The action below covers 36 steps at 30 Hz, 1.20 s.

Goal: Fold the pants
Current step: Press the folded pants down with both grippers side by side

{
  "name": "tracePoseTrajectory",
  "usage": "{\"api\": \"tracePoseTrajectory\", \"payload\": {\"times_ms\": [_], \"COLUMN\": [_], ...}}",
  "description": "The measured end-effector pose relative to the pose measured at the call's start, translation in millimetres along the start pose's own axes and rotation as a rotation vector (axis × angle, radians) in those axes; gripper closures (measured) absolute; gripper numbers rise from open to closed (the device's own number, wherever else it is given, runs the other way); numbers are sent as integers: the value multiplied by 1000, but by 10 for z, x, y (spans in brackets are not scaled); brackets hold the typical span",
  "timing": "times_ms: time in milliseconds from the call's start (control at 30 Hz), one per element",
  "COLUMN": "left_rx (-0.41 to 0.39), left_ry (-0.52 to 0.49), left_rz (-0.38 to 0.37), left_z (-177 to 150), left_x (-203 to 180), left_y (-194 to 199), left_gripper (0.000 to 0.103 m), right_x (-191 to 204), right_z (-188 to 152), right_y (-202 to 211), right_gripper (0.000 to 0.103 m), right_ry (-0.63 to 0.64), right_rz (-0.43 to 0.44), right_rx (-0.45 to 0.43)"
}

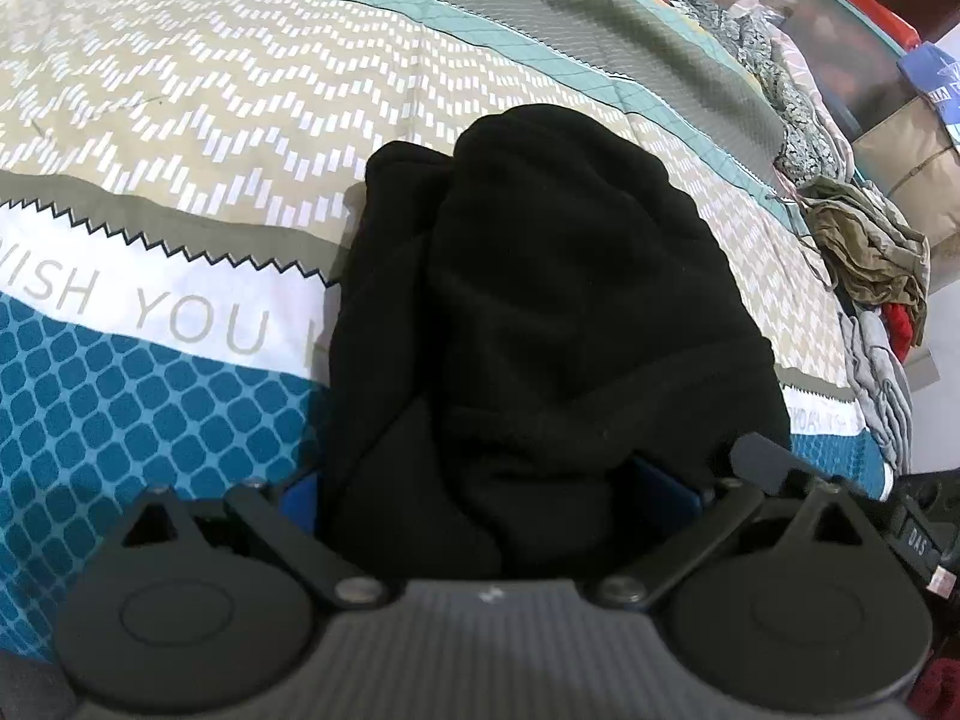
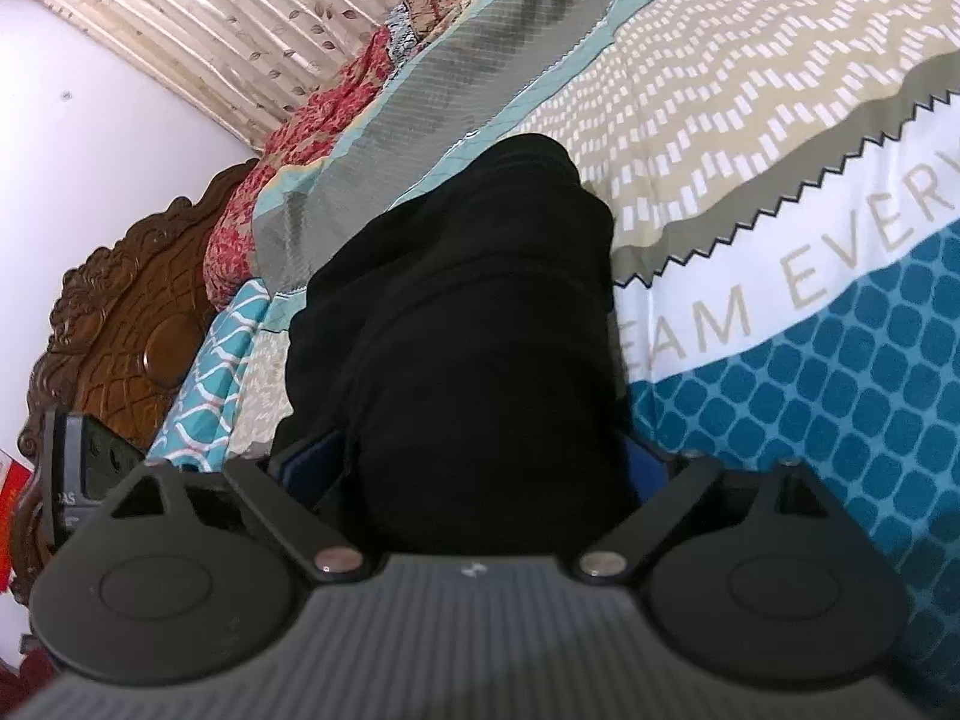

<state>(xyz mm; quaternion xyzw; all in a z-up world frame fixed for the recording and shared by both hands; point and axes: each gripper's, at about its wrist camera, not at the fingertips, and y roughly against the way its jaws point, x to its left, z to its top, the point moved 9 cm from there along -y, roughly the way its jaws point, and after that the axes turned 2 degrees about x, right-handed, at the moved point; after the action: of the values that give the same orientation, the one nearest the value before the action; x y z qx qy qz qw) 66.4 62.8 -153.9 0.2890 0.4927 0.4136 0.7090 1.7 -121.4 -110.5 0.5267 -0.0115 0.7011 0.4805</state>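
The black pants point(image 1: 558, 312) lie bunched on the patterned bedspread point(image 1: 180, 120). In the left wrist view the cloth fills the space between my left gripper's point(image 1: 480, 498) fingers, whose blue pads point(image 1: 300, 504) stand wide apart on either side of it. In the right wrist view the same black pants point(image 2: 480, 330) stretch away from my right gripper point(image 2: 474, 474), whose blue pads point(image 2: 306, 468) also stand wide apart with the cloth between them. The fingertips are hidden by the fabric in both views.
A heap of other clothes point(image 1: 870, 258) lies at the right edge of the bed. A cardboard box point(image 1: 906, 162) stands beyond it. A carved wooden headboard point(image 2: 120, 312) and pillows point(image 2: 282, 180) are at the left in the right wrist view, with a curtain point(image 2: 210, 18) behind.
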Motion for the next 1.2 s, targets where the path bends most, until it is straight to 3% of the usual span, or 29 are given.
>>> {"api": "tracePoseTrajectory", "payload": {"times_ms": [1200], "left_rx": [-16], "left_ry": [-25], "left_rz": [-24], "left_z": [-75], "left_x": [-21], "left_y": [17], "left_gripper": [0], "right_x": [-31], "right_z": [49], "right_y": [-13], "right_gripper": [6], "right_ry": [20], "right_rz": [-12], "right_rx": [8]}}
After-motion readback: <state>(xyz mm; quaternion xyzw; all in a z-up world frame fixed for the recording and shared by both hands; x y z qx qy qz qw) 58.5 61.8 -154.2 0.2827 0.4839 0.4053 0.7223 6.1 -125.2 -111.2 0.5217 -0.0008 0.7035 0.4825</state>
